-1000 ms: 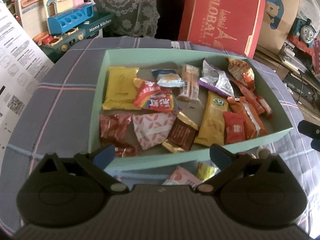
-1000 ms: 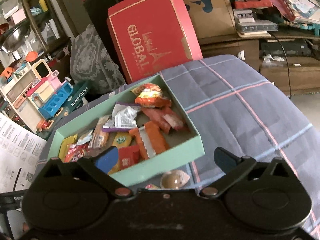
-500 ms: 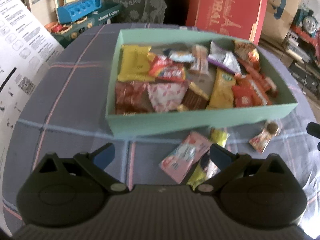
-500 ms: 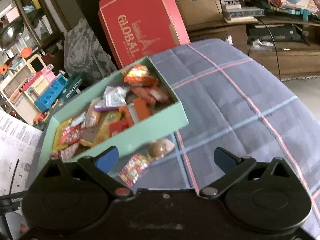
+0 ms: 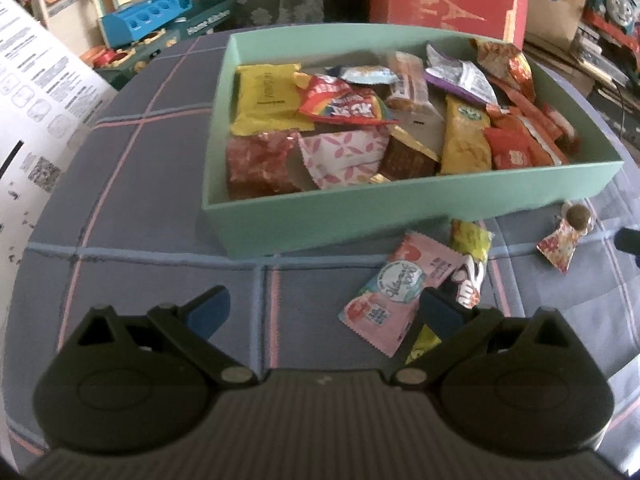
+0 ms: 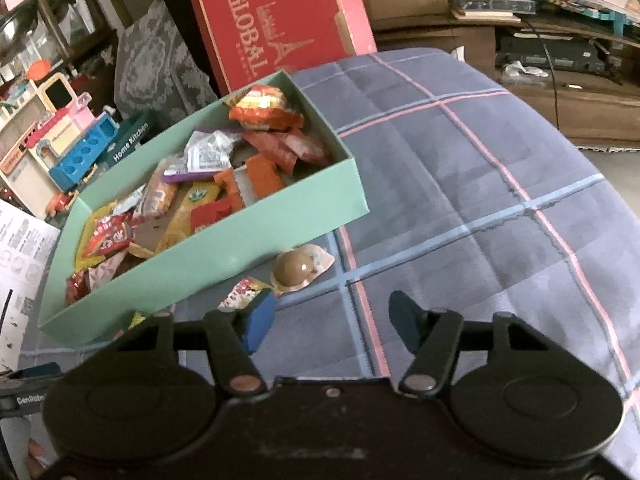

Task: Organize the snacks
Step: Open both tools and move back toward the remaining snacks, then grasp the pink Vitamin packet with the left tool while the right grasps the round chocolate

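Note:
A mint-green box [image 5: 400, 216] full of mixed snack packets stands on the blue plaid cloth; it also shows in the right wrist view [image 6: 224, 256]. In front of it lie a pink packet [image 5: 400, 288], a yellow-green packet [image 5: 470, 256] and a brown chocolate cup on a floral wrapper [image 5: 568, 232]. My left gripper [image 5: 324, 308] is open and empty, just short of the pink packet. My right gripper [image 6: 332, 316] is open and empty, just short of the chocolate cup [image 6: 294, 270] and a floral packet [image 6: 242, 294].
A red "GLOBAL" box [image 6: 276, 28] leans behind the green box. A toy kitchen set [image 6: 68, 148] and a printed paper sheet [image 5: 36, 112] are at the left. Cluttered shelves stand at the right past the cloth's edge [image 6: 560, 92].
Both grippers have drawn back and lowered, so the loose packets in front of the box came into view. My right gripper's jaws have narrowed somewhat.

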Demonstrator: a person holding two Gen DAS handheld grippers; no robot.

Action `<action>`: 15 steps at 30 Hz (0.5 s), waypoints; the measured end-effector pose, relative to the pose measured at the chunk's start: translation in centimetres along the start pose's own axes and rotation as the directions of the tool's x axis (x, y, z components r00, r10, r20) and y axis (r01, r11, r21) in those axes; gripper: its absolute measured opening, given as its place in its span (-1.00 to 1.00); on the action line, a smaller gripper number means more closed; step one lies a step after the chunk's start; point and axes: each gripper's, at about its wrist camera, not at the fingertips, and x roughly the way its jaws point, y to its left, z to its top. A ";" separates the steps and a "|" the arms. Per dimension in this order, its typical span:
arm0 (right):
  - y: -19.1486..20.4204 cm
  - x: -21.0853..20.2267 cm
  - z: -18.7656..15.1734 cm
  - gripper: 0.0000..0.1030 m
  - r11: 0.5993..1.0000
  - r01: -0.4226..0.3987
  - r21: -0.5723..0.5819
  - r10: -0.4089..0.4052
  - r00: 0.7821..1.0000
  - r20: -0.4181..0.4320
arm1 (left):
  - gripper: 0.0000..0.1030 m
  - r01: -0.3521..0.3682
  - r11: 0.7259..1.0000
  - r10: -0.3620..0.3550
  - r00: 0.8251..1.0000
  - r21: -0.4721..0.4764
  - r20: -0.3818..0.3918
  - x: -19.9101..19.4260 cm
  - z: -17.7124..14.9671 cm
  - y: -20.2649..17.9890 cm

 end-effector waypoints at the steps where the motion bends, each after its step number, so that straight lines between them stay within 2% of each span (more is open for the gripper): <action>1: 0.2 0.4 0.2 0.20 1.000 -0.001 -0.004 0.001 1.000 -0.003 | 1.00 0.003 1.000 -0.003 1.000 0.009 -0.001 0.2 0.0 -0.2; 8: 2.1 2.3 1.2 0.04 0.998 0.001 -0.061 -0.001 1.000 -0.002 | 1.00 0.023 0.998 -0.022 1.000 0.063 -0.014 1.5 0.4 -1.7; 15: 3.7 4.4 1.7 0.01 0.991 0.009 -0.130 -0.010 1.000 -0.009 | 0.99 0.035 0.997 -0.034 0.999 0.069 -0.022 2.3 0.5 -2.0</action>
